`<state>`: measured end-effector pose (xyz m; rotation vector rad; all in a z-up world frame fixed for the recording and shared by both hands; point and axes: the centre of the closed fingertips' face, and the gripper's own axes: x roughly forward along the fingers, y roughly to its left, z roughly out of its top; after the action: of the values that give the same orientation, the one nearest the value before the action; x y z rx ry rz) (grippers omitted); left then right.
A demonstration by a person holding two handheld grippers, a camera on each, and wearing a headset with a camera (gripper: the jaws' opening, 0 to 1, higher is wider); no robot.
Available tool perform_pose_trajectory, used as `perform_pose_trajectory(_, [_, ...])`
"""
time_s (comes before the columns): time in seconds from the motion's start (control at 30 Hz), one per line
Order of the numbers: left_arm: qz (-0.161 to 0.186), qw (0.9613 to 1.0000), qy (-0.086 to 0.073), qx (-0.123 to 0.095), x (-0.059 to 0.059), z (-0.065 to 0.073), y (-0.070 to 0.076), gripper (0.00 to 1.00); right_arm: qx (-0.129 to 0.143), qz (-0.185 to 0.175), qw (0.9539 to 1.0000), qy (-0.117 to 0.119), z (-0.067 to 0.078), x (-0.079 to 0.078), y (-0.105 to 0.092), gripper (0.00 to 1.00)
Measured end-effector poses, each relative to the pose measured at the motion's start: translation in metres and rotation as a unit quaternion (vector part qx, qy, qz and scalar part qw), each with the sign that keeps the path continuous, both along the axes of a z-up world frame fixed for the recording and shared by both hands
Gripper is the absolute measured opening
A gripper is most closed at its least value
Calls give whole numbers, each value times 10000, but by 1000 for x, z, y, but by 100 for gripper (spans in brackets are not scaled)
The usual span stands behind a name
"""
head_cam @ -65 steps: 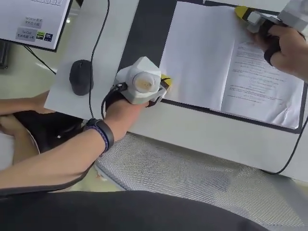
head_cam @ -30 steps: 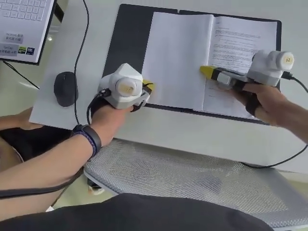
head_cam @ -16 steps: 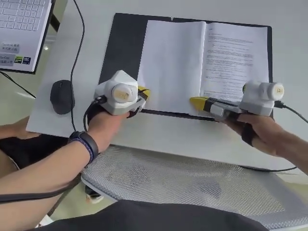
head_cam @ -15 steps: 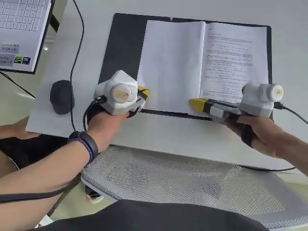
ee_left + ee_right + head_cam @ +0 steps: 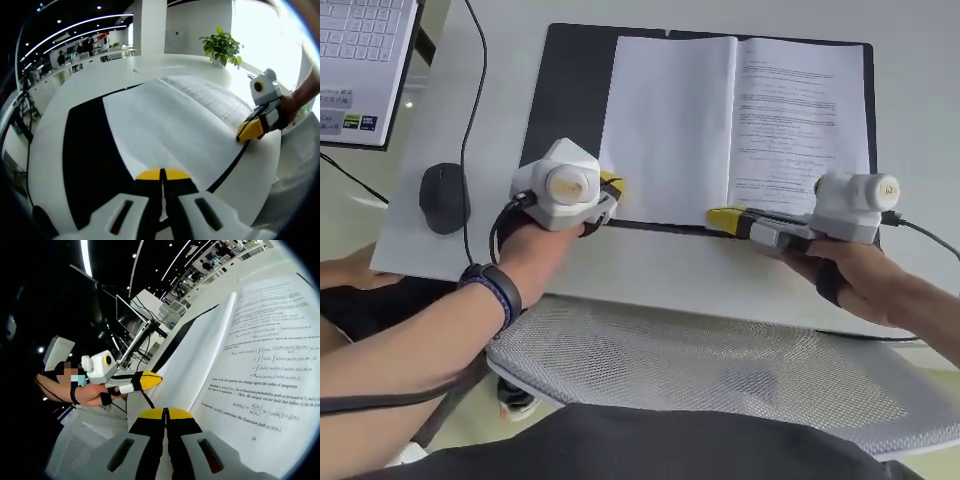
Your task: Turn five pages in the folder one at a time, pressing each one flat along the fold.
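The black folder [image 5: 570,90] lies open on the white desk [image 5: 650,270]. Inside the folder a blank page [image 5: 665,120] covers the left half and a printed page [image 5: 800,110] with formulas covers the right half. The blank page rises a little at the fold.

The left gripper [image 5: 612,185] is at the near edge of the folder, on the near left corner of the blank page. Its yellow tips are pressed together, and I cannot tell if paper is between them. The right gripper [image 5: 725,218] is at the near end of the folder's fold. Its jaws are also pressed together, with nothing between them.

A computer mouse [image 5: 444,197] is to the left of the folder, and a laptop [image 5: 360,60] is further to the left.
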<state>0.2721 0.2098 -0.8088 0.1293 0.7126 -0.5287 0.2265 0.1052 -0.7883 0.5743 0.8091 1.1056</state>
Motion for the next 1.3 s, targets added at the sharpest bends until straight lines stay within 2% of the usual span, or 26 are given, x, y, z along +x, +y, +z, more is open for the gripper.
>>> perform_pose_trajectory(0.27, [3,10000,30,12,0,0,0,0,-75,-45,9999,57,-1,0,-1,0])
perform_pose_trajectory(0.47, [-75,9999,52,96,0,0,-1,0,-76,-55,9998,171,7,-4,-5,1])
perform_pose_trajectory(0.63, [-94,9998,156,58,-1,1,-2,0,13,-375,9992,162,15,1,-14,5])
perform_pose_trajectory(0.8, [-229,9993,286,-12,-6,2,-9,10,17,-473,9988,139,26,0,-21,11])
perform_pose_trajectory(0.87, [-240,9991,353,-22,-7,3,-11,14,3,-543,9985,63,30,2,-25,12])
perform_pose_trajectory(0.93, [-236,9988,415,53,-8,4,-12,17,7,-617,9981,24,33,5,-28,12])
perform_pose_trajectory(1.0, [-290,9988,405,19,-9,8,-14,22,-62,-717,9974,-43,35,8,-34,16])
perform_pose_trajectory(1.1, [-298,9989,350,-1,-10,14,-12,22,-140,-809,9965,-132,37,10,-41,24])
perform_pose_trajectory(1.3, [-325,9992,223,-41,-13,29,-7,26,-279,-1059,9936,-289,42,12,-60,27])
